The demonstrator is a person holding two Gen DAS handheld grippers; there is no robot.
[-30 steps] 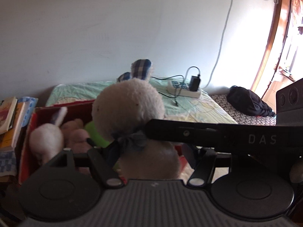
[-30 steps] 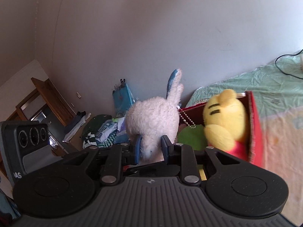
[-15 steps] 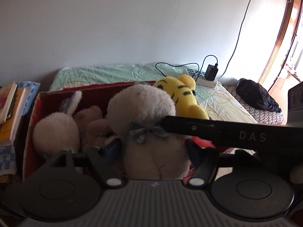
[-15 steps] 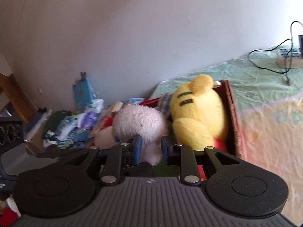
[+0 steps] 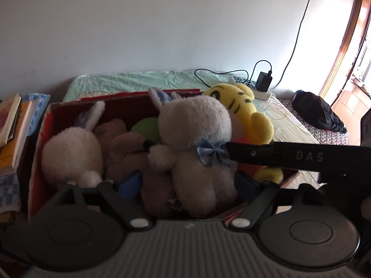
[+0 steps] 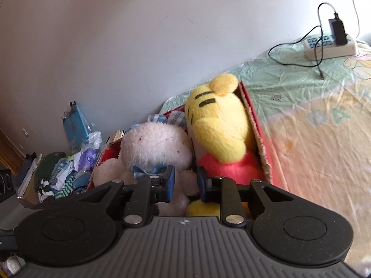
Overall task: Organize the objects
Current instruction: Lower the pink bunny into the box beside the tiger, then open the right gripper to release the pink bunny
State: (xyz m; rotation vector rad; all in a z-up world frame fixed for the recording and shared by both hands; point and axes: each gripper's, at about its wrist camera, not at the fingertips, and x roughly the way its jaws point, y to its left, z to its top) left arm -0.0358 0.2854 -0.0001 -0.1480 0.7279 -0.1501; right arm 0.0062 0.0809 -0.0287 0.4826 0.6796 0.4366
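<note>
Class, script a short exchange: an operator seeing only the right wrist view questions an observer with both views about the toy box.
Operator: Is the left gripper holding the white rabbit too?
Observer: No. Its jaws have just been opening; the rabbit sits between them, unpressed.
Operator: What lies in the red box beyond that rabbit?
Observer: A second white rabbit, beside brown plush toys.

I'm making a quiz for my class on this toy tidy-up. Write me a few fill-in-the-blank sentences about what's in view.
1. The white bunny wears a ____ bow at its neck.
2. The toys sit inside a ____ box.
3. The yellow tiger sits at the bunny's ____ in the right wrist view.
4. A black charger is plugged into the ____.

Missing words: blue; red; right; power strip
</note>
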